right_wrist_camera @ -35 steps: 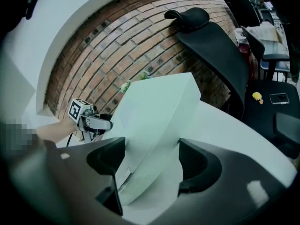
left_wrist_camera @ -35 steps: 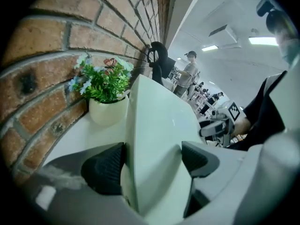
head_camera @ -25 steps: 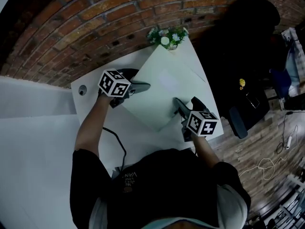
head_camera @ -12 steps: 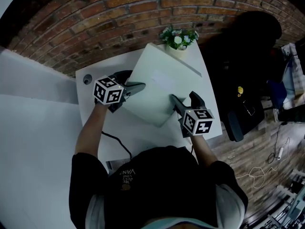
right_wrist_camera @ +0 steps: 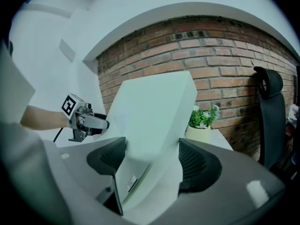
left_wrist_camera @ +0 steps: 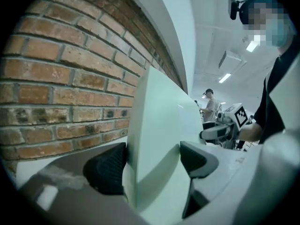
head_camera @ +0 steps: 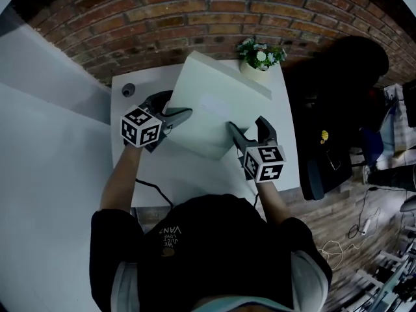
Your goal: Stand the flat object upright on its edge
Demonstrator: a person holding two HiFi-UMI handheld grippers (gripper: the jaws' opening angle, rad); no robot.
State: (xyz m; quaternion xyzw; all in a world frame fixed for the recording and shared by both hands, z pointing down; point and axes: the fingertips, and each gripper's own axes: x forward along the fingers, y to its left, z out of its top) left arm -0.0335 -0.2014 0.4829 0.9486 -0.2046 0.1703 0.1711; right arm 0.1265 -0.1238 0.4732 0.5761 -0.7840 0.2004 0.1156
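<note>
We note a white table (head_camera: 195, 177) set against a brick wall (head_camera: 195, 12). A potted plant (head_camera: 261, 56) stands at its far right corner, and a round grey fitting (head_camera: 128, 90) at its far left. A black cable (head_camera: 155, 190) crosses the near edge. We see a black chair (head_camera: 338, 83) to the right of the table.

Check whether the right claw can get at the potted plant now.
Probably not: the right claw is shut on the tilted white board, as is the left claw; the potted plant stands beyond it.
</note>
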